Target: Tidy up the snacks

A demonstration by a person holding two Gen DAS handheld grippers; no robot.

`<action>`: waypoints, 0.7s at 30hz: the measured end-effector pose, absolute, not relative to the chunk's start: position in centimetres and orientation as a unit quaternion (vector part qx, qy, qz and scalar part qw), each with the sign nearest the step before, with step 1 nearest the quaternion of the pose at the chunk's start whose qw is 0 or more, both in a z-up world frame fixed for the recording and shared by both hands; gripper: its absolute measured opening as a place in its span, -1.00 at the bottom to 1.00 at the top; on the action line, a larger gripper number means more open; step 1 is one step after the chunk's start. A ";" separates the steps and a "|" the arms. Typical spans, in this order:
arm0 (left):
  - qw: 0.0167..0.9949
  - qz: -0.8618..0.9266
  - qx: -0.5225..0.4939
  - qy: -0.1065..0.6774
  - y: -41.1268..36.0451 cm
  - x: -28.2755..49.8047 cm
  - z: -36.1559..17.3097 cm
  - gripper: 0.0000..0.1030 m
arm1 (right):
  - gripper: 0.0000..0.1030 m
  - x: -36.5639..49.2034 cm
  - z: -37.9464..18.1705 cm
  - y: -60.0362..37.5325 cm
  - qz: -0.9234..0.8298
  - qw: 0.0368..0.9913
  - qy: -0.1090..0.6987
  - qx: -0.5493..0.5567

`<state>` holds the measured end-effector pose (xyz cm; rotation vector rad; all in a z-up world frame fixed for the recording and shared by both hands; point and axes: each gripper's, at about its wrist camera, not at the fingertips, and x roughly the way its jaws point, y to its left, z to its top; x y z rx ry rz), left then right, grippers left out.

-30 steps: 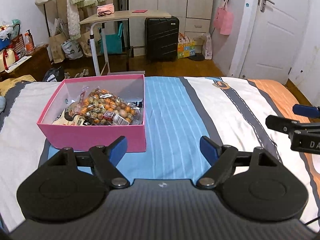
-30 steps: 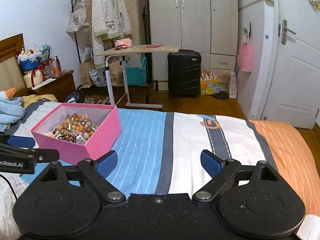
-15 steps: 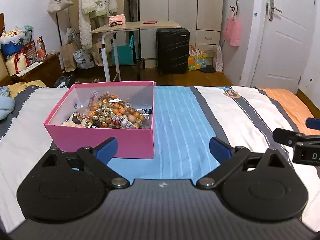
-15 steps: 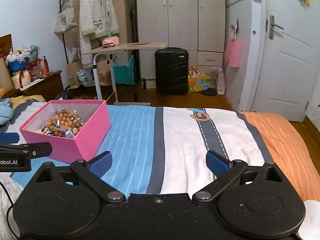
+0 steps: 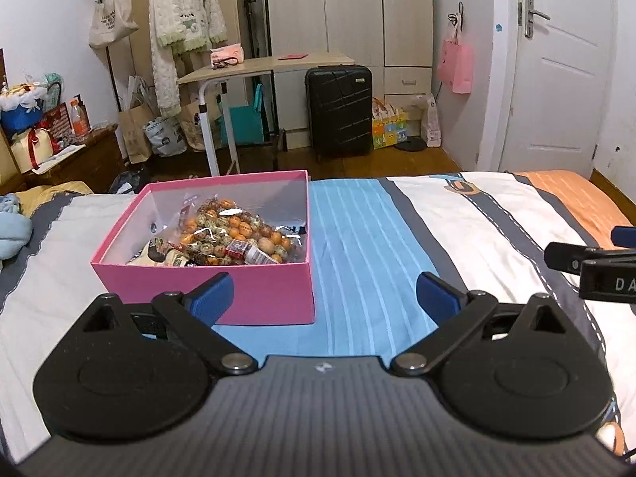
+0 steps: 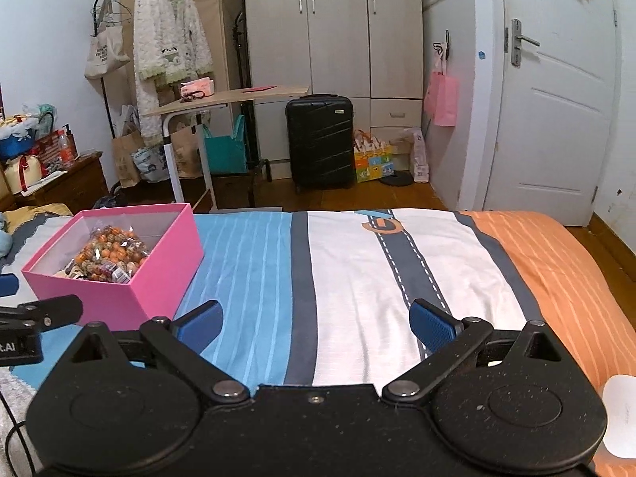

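Entry: bed, snack box, two hand-held tongs.

Change noted: against the views of a second ago, both cameras now sit higher and further back from the bed. The pink box (image 5: 206, 274) shows more of its inside and more of the far room is in frame. Its place on the bedspread (image 5: 369, 246) is the same. Judged meaning: both tongs have drawn away from the box with nothing carried, so the packing step looks finished or paused.

Left tongs (image 5: 324, 292): released, blue pads wide apart, nothing between them, hovering just short of the near wall of the box.

Right tongs (image 6: 316, 320): released, pads wide apart, empty, over the white and grey stripes, well apart from the box (image 6: 115, 274).

Snacks (image 5: 234, 234): a clear bag of small orange and speckled wrapped pieces, with a few other packets beside it, all lying inside the box. The box stands on the blue stripe at the left side of the bed. No loose snack shows on the bedspread in either view.

Writing:
- Right tongs body, seen at the right edge of the left view: white letters "DA", the rest cut off (image 5: 608, 284).
- Left tongs body, seen at the left edge of the right view: "t.AI", the start cut off (image 6: 16, 346).
- Tote bag (image 5: 113, 20) on the rail: dark print, too small to read.
- Snack packet labels: not legible.
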<state>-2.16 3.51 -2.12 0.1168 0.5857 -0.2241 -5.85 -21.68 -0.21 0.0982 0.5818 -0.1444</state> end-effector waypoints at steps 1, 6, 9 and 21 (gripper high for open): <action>0.951 -0.109 0.057 0.284 3.5 -2.2 -2.2 0.94 | 0.97 -5.8 -0.3 -21.7 -0.072 0.954 0.287 0.049; 0.950 -0.109 0.044 0.288 3.8 -2.2 -2.2 0.93 | 0.97 -5.7 -0.4 -21.8 -0.075 0.952 0.292 0.051; 0.947 -0.111 0.031 0.299 4.0 -1.9 -2.4 0.94 | 0.97 -5.7 -0.4 -21.7 -0.078 0.952 0.293 0.048; 0.947 -0.104 0.050 0.299 3.2 -1.9 -3.1 0.94 | 0.97 -5.5 -0.6 -21.8 -0.079 0.950 0.299 0.045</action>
